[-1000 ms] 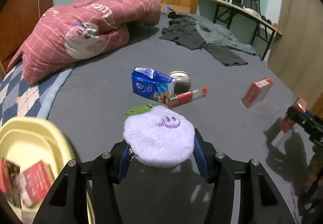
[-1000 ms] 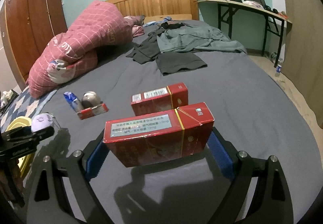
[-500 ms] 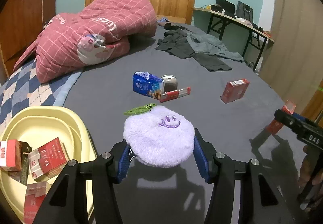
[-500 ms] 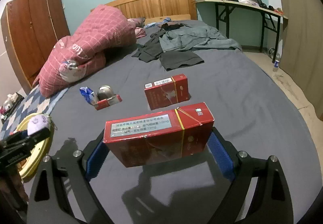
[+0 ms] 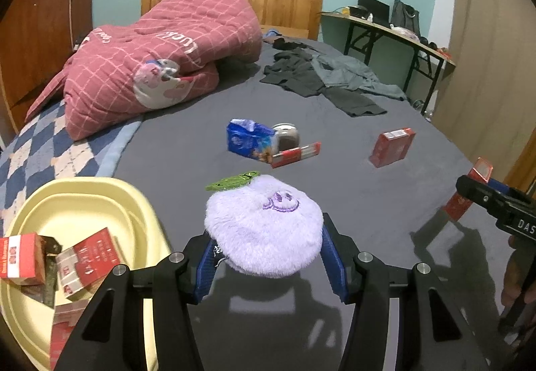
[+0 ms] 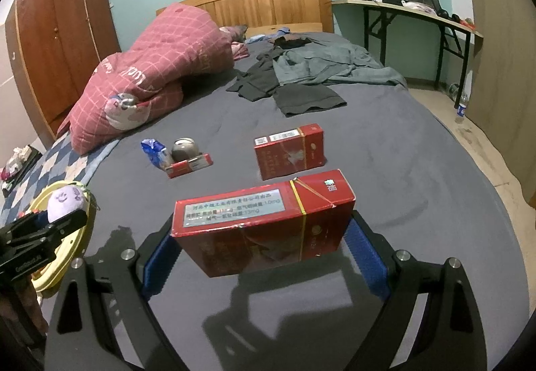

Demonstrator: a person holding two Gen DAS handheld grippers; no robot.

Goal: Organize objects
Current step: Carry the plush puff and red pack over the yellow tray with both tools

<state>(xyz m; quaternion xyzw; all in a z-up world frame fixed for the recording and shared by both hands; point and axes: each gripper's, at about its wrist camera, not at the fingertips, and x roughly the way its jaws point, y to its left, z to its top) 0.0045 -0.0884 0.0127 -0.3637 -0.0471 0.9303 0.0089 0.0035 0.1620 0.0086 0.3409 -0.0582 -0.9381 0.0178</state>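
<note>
My left gripper (image 5: 266,257) is shut on a fluffy purple plush toy (image 5: 264,227) with a green leaf, held above the grey bed beside the yellow basin (image 5: 83,197). The basin holds several red boxes (image 5: 90,258). My right gripper (image 6: 261,253) is shut on a long red carton (image 6: 264,223), lifted over the bed. A second red box (image 6: 289,150) stands on the sheet just beyond it. Farther left lie a blue snack bag (image 5: 248,140), a round metal tin (image 5: 286,136) and a slim red pack (image 5: 294,155).
A pink checked quilt (image 5: 160,56) is heaped at the bed's left. Dark clothes (image 5: 318,76) sprawl near the wooden headboard. A desk (image 6: 418,12) stands along the right wall, a wardrobe (image 6: 57,46) on the left. A water bottle (image 6: 462,108) stands on the floor.
The left gripper has drawn back and risen with the plush toy, bringing the yellow basin further into its view. The right gripper has pulled back slightly with its carton.
</note>
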